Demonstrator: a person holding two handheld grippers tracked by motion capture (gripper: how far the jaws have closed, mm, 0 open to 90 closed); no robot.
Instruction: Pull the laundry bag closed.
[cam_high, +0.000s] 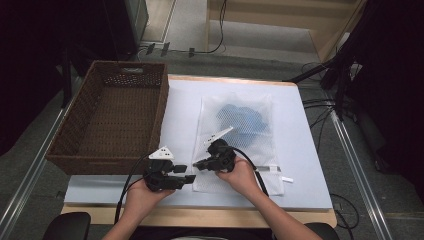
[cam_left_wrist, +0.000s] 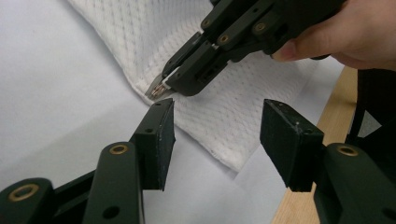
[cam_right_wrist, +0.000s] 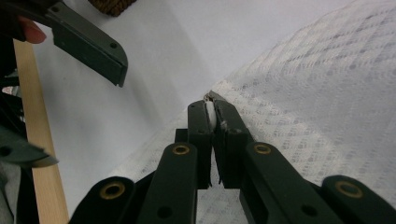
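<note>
The right gripper (cam_high: 198, 163) is pinching the zipper pull (cam_left_wrist: 158, 89) of the mesh bag (cam_high: 240, 125) near the tabletop's front edge; the left gripper (cam_high: 189, 173) is hovering open just beside it.

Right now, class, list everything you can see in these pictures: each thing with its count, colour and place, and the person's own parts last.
Mesh bag: one, white, flat on the mat, something blue inside it.
Zip pull: one, metal, at the bag's near left corner.
Basket: one, brown wicker, left of the bag.
Mat: one, pale blue, covering the table.
Table: one, light wood edge.
Cables: several, black, on the floor at right.
Left tongs: one, black, open beside the bag's corner, nothing in them.
Right tongs: one, black, shut on the zip pull.
Hands: two, each holding one pair of tongs.
</note>
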